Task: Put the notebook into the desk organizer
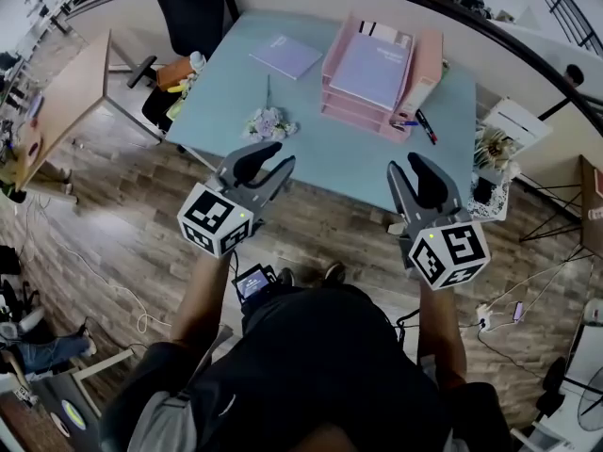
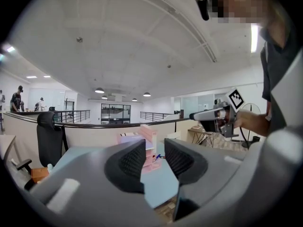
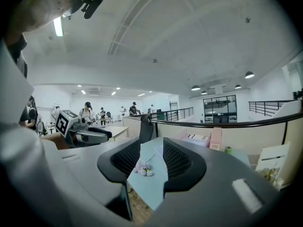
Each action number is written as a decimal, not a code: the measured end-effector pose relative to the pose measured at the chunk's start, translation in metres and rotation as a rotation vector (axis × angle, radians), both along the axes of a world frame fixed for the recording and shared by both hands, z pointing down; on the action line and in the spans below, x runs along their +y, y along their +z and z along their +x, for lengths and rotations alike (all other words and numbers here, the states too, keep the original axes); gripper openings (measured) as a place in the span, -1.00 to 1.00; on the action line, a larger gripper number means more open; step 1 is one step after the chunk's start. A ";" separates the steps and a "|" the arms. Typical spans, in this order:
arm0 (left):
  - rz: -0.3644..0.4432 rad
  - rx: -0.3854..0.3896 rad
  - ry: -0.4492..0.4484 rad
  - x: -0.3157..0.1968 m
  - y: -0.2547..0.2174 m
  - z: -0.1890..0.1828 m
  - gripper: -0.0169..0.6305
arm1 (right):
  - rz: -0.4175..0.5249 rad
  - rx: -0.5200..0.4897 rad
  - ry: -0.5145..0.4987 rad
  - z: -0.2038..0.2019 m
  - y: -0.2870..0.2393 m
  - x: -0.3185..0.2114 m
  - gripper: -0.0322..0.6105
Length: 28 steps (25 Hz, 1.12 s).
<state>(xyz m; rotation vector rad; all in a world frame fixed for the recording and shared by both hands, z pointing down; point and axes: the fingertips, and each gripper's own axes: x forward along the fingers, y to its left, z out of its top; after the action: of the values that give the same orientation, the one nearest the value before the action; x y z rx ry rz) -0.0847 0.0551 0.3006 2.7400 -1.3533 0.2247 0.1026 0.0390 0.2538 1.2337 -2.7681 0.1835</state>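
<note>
A light-blue table [image 1: 349, 158] is seen standing on a wood-plank floor [image 1: 122, 224]. A small bunch of pale flowers [image 1: 270, 121] is laid near the table's front left edge, and a few pens [image 1: 423, 125] are laid toward its right side. A black office chair [image 1: 193, 8] is placed at the far left corner, with an orange object [image 1: 172, 72] near it. A light wooden desk [image 1: 71, 92] is set apart to the left.

Left gripper [image 1: 275, 155]: held out ahead of the body, near level, jaws apart with an open gap between the pads. Left cube [image 1: 217, 219] sits behind the jaws, left forearm [image 1: 201, 295] behind that. Right gripper [image 1: 406, 164]: same pose, apart from the left one, jaws apart, gripping nothing. Right cube [image 1: 448, 252] behind the jaws, then right forearm [image 1: 439, 323].
</note>
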 end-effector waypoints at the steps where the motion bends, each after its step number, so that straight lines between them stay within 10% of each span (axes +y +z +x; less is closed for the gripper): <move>1: -0.003 -0.005 -0.006 -0.003 0.000 0.002 -0.40 | -0.001 0.000 -0.009 0.003 0.001 -0.005 -0.45; 28: -0.036 -0.051 0.025 -0.057 0.006 0.041 -0.40 | -0.035 -0.018 0.010 0.037 0.026 -0.049 -0.45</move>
<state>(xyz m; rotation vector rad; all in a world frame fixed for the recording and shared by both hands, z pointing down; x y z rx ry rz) -0.0435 -0.0016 0.3068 2.7410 -1.3141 0.3191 0.1395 -0.0098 0.2797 1.2443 -2.7623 0.2437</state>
